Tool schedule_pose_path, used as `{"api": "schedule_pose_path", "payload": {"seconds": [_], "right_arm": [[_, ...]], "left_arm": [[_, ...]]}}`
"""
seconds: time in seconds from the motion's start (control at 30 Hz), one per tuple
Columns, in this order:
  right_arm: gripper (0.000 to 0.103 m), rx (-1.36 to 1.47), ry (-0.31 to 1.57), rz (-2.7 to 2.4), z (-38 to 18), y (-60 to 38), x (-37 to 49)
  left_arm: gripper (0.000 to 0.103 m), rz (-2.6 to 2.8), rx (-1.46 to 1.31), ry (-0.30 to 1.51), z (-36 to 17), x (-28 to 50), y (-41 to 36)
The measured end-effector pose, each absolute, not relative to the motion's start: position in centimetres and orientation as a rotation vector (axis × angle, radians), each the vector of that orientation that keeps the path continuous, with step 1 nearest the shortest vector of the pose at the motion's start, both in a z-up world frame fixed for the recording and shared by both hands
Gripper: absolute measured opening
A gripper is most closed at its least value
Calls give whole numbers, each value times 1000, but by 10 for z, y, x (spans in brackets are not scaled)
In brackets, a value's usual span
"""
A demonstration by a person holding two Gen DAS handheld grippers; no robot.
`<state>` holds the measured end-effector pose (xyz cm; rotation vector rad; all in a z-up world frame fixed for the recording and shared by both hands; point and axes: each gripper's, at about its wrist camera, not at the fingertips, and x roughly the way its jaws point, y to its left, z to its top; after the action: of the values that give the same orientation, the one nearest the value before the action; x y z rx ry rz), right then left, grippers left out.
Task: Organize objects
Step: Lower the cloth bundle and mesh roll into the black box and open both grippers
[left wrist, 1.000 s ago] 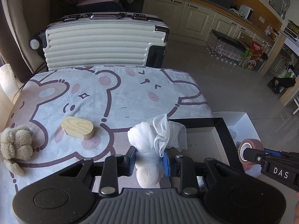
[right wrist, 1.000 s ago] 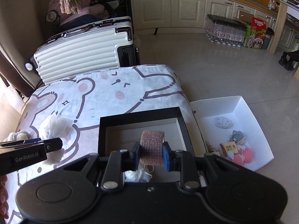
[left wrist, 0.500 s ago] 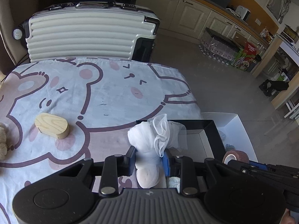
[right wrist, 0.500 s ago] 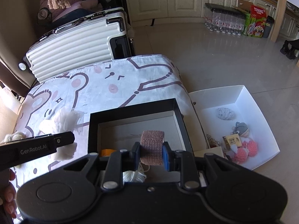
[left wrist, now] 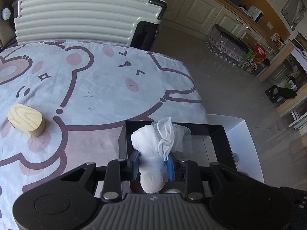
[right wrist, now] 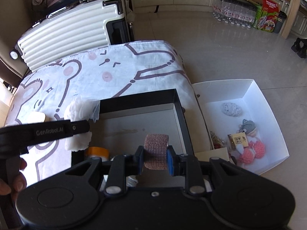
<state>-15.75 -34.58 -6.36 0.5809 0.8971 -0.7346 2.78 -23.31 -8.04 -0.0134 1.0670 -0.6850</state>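
Our right hand-held gripper (right wrist: 155, 162), clamped on the pink roll (right wrist: 155, 151), hangs over the black box (right wrist: 179, 107); our left hand-held gripper (left wrist: 153, 164) grips white mesh (left wrist: 159, 143) at its left rim.

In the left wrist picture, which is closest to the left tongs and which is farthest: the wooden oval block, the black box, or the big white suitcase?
From the left tongs, which grip a white mesh bundle:
1. Black box, right under and ahead of the tongs.
2. Wooden oval block, off to the left on the bear cloth.
3. White suitcase, far back beyond the table's end.
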Motion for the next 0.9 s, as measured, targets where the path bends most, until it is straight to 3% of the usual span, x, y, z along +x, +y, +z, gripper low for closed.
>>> {"api": "schedule_pose_path", "payload": {"seconds": [0.27,0.9], "right_arm": [[25,576,940,-721,-78,-355,-154],[25,567,1055,-663,-102,-353,-141]], "left_arm": [[31,-653,-11,1081,-97,36,-245],[50,-674,79,995,-80,30,-246]]}}
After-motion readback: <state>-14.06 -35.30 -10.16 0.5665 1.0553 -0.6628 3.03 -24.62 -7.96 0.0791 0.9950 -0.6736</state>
